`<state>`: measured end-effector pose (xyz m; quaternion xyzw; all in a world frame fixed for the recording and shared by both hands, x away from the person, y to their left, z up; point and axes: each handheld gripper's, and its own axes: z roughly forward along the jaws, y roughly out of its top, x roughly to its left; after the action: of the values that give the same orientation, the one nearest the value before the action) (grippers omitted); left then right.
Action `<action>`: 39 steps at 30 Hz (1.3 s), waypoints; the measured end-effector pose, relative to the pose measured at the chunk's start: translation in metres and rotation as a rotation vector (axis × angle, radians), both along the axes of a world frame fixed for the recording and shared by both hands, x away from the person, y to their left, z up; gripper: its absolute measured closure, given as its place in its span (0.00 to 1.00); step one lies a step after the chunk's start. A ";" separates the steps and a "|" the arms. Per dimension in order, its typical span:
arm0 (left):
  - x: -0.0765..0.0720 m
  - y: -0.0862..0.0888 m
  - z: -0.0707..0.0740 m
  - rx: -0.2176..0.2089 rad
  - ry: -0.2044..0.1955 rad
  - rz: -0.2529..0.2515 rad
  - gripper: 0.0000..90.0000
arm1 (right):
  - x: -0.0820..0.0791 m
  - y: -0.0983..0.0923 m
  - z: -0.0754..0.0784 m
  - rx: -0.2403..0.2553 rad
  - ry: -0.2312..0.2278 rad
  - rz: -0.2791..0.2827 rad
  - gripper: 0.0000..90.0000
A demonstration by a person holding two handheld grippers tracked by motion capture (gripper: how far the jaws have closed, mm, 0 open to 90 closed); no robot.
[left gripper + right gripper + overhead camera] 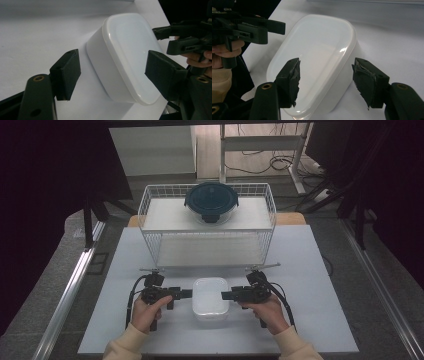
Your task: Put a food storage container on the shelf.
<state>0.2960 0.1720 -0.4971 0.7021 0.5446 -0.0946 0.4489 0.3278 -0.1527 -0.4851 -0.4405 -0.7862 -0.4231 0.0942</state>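
Approaching the white lidded container (211, 297) on the table (310, 270) from both sides, left gripper (186, 293) and right gripper (226, 295) jaws standing apart astride its ends, apparently not yet pressing, leaving grasp, lift and any transfer still outstanding.

text: none legible | labels: none | numbers: none | signs: none
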 end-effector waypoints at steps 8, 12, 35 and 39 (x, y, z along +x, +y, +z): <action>0.002 -0.011 -0.006 -0.017 0.018 -0.025 0.32 | 0.000 0.002 -0.004 0.005 0.017 0.008 0.45; 0.002 -0.015 -0.009 -0.006 0.027 -0.037 0.34 | 0.001 0.003 -0.006 0.011 0.031 0.011 0.47; -0.007 -0.010 -0.011 -0.143 0.057 -0.050 0.78 | 0.000 -0.019 -0.012 0.165 0.188 -0.035 0.80; -0.010 -0.009 -0.009 -0.149 0.051 -0.050 0.81 | -0.002 -0.023 -0.011 0.198 0.201 -0.028 0.84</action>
<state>0.2861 0.1627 -0.5059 0.6775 0.5295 -0.1639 0.4834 0.3255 -0.1758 -0.4959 -0.4802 -0.7210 -0.4536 0.2093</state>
